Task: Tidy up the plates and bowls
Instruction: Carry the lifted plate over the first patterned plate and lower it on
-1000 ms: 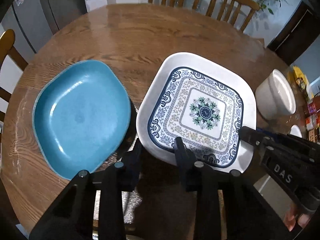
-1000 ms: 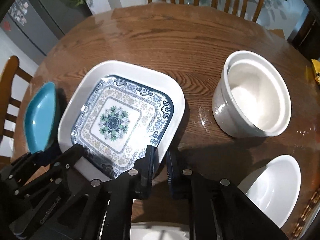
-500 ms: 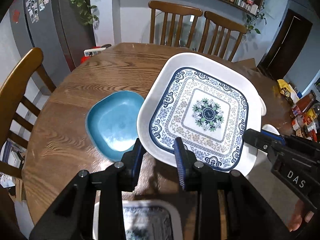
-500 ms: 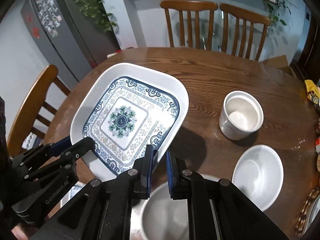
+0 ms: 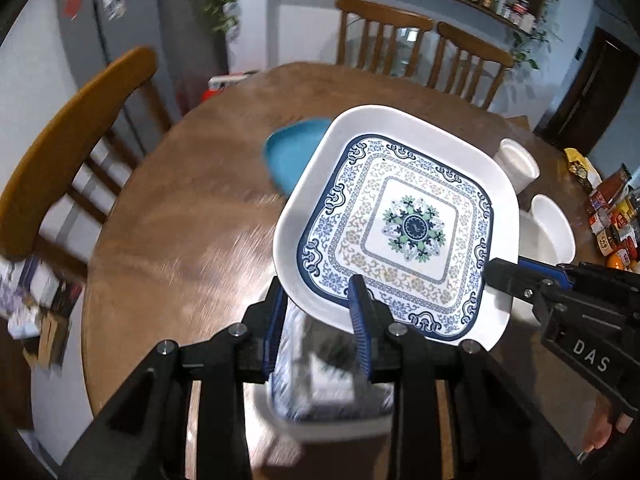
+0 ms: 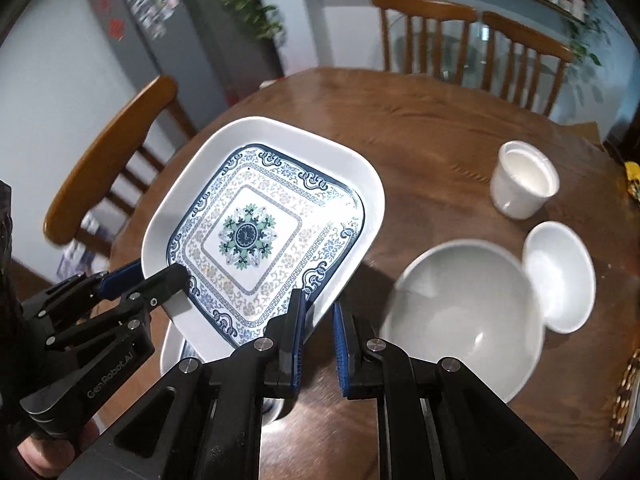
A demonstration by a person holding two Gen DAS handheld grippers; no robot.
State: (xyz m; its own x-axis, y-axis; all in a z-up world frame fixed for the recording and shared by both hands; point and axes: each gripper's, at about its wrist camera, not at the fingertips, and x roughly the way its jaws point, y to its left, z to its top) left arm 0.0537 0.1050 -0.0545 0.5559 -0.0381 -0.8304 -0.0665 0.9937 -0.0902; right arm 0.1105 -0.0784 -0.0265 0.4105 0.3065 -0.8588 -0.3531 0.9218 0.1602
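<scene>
Two grippers share one load: the square patterned plate (image 5: pixel 400 224) hangs tilted above the round wooden table (image 5: pixel 180 216), clear of its surface. The left gripper (image 5: pixel 318 312) pinches the plate's near rim, one blue-padded finger under the rim and the other on the patterned face, while the right gripper (image 6: pixel 318 312) bites the plate's right-hand edge — in the left wrist view its black finger reaches in from the right onto the blue border. In the right wrist view the left gripper's fingers (image 6: pixel 168 276) lie on the plate's lower left corner. Below the raised plate, at the table's near edge, sits a second patterned plate (image 5: pixel 328 396), blurred, with the same blue border, and partly hidden by the gripper. A teal plate (image 5: pixel 292 152) lies flat on the table behind the lifted one, half covered by it from the left camera. To the right stand a white cylindrical cup (image 6: pixel 524 180), a small white bowl (image 6: pixel 560 276) just beside it, and a large white bowl (image 6: pixel 464 316) nearest the right gripper — its rim touches or overlaps the small bowl's. Wooden chairs (image 6: pixel 468 36) ring the far side, one wooden chair (image 5: pixel 76 144) on the left.
</scene>
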